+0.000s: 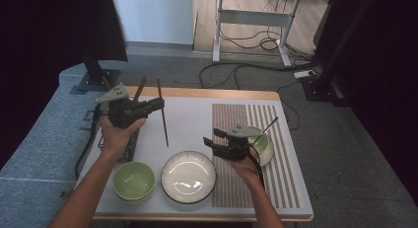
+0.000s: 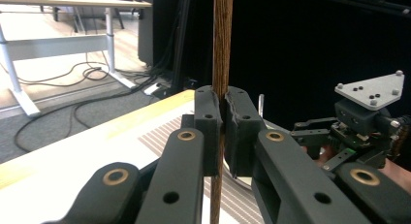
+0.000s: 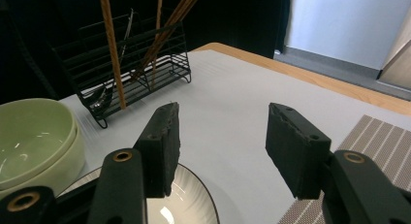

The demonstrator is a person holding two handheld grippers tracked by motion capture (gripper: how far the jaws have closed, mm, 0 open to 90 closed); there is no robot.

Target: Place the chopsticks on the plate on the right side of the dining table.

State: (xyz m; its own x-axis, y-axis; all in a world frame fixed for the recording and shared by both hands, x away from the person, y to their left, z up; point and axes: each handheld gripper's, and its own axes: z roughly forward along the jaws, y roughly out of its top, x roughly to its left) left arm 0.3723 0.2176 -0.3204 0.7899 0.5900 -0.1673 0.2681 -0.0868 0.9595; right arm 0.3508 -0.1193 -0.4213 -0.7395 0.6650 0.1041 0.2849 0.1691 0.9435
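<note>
My jaws on the left gripper (image 1: 158,105) are clamped narrow on a single wooden chopstick (image 2: 222,49), which in the left gripper view stands upright between the two pads and runs out of the frame both above and below; my right gripper (image 1: 211,137) carries nothing, its jaws standing well apart over the near rim of the white plate (image 3: 194,204). In the high view the chopstick hangs in the left centre of the frame, its lower end pointing down toward the white mat above the plate, not yet laid down on anything as far as I can tell. I judge the picking-up as done: the stick is out of the black wire rack (image 3: 140,54), which sits in the upper left of the right gripper view and has more chopsticks and what looks like a metal utensil leaning in it. What is left, by my reckoning, is to carry this chopstick across and set it down by the plate or the green bowl (image 1: 133,180) at the lower left, then fetch its partner. A second green bowl (image 1: 264,145) sits on the striped placemat (image 1: 281,178) at the right, partly hidden behind my right gripper.
</note>
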